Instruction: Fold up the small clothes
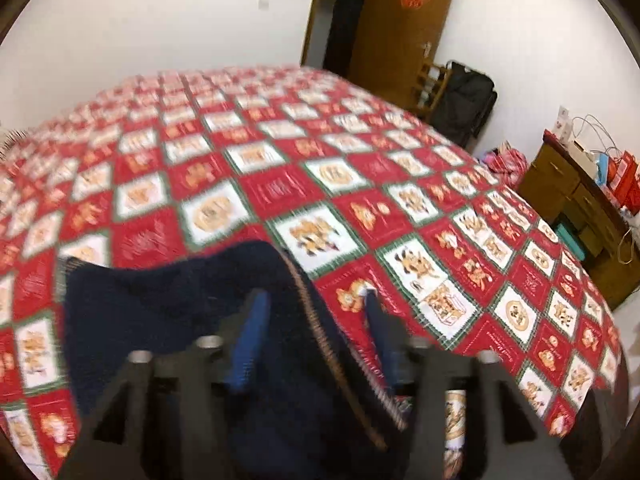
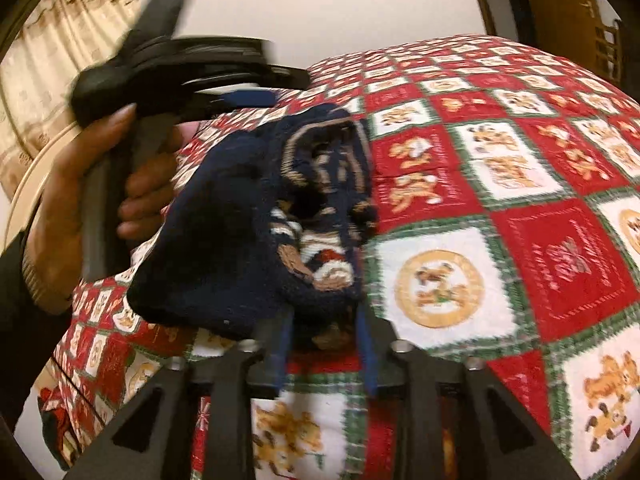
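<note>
A small navy knitted garment (image 1: 172,312) with tan and white trim lies bunched on the red, white and green patchwork bedspread (image 1: 320,168). My left gripper (image 1: 316,312) has its blue fingers spread, with the garment's striped edge running between them. In the right wrist view the garment (image 2: 256,224) is lifted and crumpled, its patterned inside showing. My right gripper (image 2: 324,320) has its fingers around the garment's lower edge. The left gripper (image 2: 248,98), held by a hand, sits at the upper left above the garment.
The bedspread (image 2: 520,200) covers the whole bed. A wooden door (image 1: 396,28), a black bag (image 1: 464,104) and a wooden dresser (image 1: 576,200) with red boxes stand to the right of the bed. Curtains (image 2: 60,60) hang at left.
</note>
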`<state>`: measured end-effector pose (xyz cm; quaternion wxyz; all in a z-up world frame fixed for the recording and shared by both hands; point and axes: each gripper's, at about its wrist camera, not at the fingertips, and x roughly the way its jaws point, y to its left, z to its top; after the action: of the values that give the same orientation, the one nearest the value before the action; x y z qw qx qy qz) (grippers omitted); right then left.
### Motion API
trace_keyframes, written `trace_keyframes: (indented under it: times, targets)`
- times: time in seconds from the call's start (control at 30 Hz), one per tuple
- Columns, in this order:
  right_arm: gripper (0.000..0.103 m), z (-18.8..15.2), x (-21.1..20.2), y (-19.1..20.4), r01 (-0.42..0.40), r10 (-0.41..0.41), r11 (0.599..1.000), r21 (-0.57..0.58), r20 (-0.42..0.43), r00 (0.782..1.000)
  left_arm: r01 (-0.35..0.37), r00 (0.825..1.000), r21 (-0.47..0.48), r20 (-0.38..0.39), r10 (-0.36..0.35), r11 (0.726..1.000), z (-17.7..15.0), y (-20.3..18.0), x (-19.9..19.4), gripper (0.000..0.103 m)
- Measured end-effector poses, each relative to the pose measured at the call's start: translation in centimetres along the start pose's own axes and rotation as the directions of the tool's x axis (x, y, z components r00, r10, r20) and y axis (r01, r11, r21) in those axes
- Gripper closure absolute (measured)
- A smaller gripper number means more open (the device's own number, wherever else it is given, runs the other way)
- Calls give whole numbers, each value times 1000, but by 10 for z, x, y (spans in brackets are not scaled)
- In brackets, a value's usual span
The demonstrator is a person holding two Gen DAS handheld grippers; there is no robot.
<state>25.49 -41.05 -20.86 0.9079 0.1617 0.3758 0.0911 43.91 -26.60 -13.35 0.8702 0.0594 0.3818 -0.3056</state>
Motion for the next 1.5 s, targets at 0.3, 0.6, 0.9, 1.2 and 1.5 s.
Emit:
trace_keyframes:
  times: [0.3, 0.6, 0.9, 1.2, 1.5]
  targets:
    - [69, 39, -31, 16, 115, -103, 991, -69, 160, 982, -196, 981, -20, -7, 196, 980, -83, 51, -31, 38]
    - [69, 83, 46, 89, -67, 67, 971, -231, -5, 998, -168, 984, -54, 44, 171, 984, -112, 49, -40, 30]
    - [90, 83, 74, 41, 87, -95, 989, -116, -67, 993, -166, 986, -84, 1, 167, 982, -135, 64, -31, 15]
    - [76, 127, 82, 85, 75, -81, 960, -268, -11, 997, -128, 992, -132, -38, 124, 983, -147, 73, -21, 4]
    - [69, 144, 147, 34, 230, -247, 967, -111, -181, 952, -89, 995, -170, -56, 80, 981, -150, 79, -19, 1]
